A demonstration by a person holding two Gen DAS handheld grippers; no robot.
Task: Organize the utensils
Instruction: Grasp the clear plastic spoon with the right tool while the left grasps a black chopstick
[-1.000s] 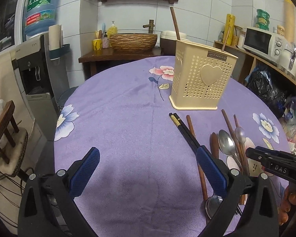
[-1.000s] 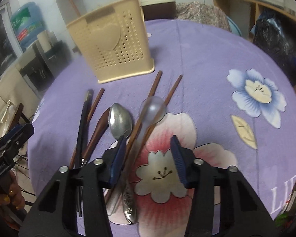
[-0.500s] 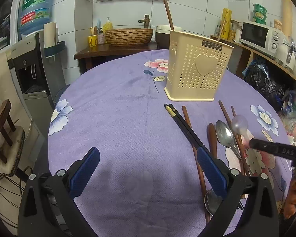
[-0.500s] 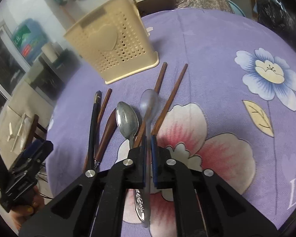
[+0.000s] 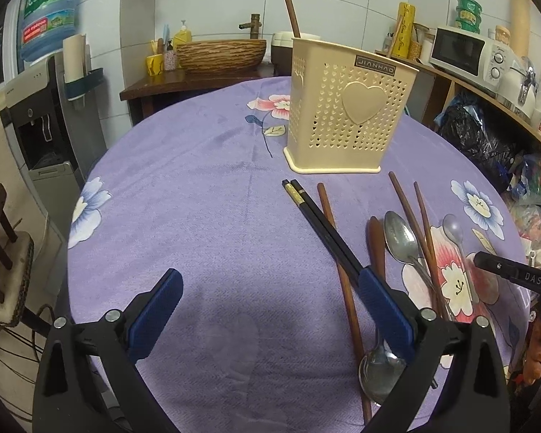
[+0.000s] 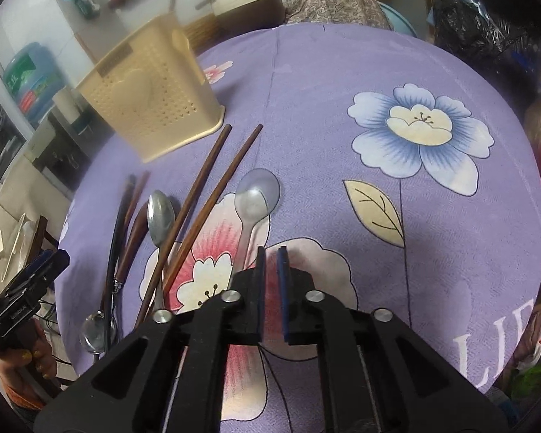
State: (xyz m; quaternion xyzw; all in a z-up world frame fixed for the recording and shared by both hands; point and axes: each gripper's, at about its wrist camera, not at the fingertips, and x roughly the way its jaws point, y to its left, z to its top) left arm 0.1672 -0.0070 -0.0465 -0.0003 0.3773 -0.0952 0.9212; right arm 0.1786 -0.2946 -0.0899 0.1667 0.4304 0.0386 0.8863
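The cream utensil holder [image 5: 346,115] stands at twelve o'clock, with only one wooden stick visible inside. Chopsticks [image 5: 328,231] and spoons remain on the purple tablecloth [image 5: 198,198]. The left gripper [image 5: 267,310] is spread and closing, empty; the right gripper [image 6: 269,288], opening a narrow gap, has the clear plastic spoon [image 6: 254,202] just left of it, unheld.

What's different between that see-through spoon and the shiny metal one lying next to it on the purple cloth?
The clear plastic spoon is translucent and pale, with a round bowl; the metal spoon is silvery, reflective and more pointed-oval. The plastic spoon lies right of the two brown chopsticks, its handle running toward the right gripper; the metal spoon lies left of them. Both rest flat, bowls pointing toward the cream utensil holder.
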